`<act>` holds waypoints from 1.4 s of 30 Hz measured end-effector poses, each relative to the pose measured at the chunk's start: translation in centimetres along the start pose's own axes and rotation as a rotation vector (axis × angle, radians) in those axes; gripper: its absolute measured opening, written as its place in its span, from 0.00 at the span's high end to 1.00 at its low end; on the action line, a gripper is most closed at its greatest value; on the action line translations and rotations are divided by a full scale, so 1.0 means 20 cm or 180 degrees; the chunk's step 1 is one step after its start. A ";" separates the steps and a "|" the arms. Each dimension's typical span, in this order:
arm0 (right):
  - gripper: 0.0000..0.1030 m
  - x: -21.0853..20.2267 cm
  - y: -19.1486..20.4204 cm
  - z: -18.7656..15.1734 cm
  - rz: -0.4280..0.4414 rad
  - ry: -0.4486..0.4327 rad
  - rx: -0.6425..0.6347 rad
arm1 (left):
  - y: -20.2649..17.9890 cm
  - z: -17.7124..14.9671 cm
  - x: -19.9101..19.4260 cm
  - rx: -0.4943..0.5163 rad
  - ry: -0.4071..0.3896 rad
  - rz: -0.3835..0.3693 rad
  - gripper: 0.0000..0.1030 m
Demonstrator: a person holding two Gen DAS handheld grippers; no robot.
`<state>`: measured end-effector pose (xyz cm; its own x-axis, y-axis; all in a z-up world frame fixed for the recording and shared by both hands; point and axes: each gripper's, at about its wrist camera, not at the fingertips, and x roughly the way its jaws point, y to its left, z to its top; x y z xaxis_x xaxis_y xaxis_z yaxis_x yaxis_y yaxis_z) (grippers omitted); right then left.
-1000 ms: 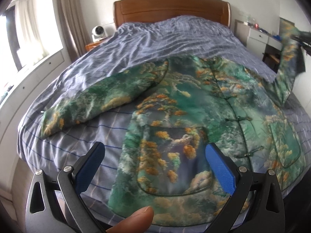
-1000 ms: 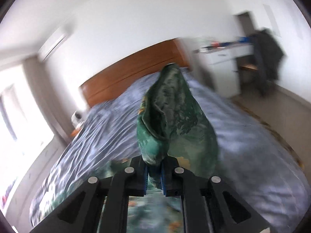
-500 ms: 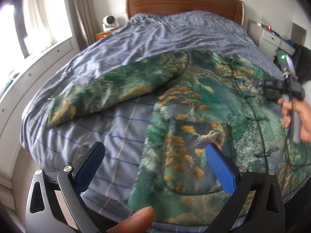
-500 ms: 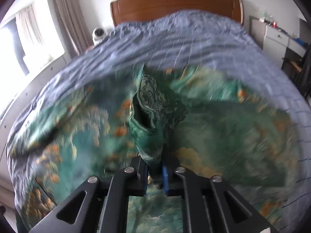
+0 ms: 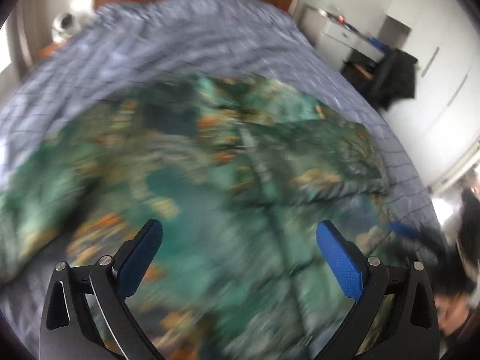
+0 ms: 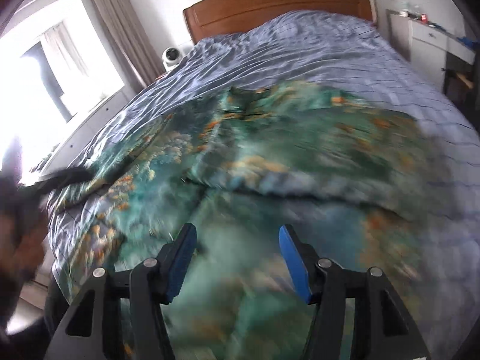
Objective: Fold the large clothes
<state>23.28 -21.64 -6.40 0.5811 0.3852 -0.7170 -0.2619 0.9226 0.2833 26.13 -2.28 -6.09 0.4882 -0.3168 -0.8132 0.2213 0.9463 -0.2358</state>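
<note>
Green printed jacket point(image 5: 228, 180) lies spread on the bed point(image 5: 186, 36), one sleeve point(image 5: 333, 162) folded across its front. Left gripper point(image 5: 240, 258) hovers over it, jaws wide, empty. Right gripper point(image 6: 237, 258) also spread apart, holding nothing. Both views motion-blurred.

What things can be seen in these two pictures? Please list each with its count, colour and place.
jacket: one, green with orange print, spread on the bed, one sleeve folded over its front.
bedcover: one, blue-grey checked, over the whole bed.
headboard: one, brown wood, at the far end of the bed.
fan: one, white, beside the headboard near the curtain.
curtain: one, beige, next to the bright window.
drawers: one unit, white, right of the bed.
dark clothing: one heap, black, right of the drawers.
left gripper: one, black with blue pads, open above the jacket.
right gripper: one, black with blue pads, open above the jacket.
</note>
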 end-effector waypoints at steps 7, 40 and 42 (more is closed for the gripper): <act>0.43 -0.26 -0.23 -0.17 -0.0259 -0.0076 0.0123 | -0.14 0.15 0.59 0.0024 0.0625 0.0147 0.71; 0.43 0.33 -0.73 0.37 -0.0415 0.0512 0.0107 | -0.19 0.05 0.59 0.0206 0.0417 0.0399 0.80; 0.43 0.33 -0.72 0.31 -0.0383 0.0553 0.0160 | -0.20 0.05 0.60 0.0207 0.0415 0.0422 0.80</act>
<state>35.71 -32.15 -11.29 0.4630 0.2665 -0.8453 -0.1576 0.9633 0.2174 31.86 -9.85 -14.34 0.4043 -0.1745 -0.8978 0.2184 0.9717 -0.0905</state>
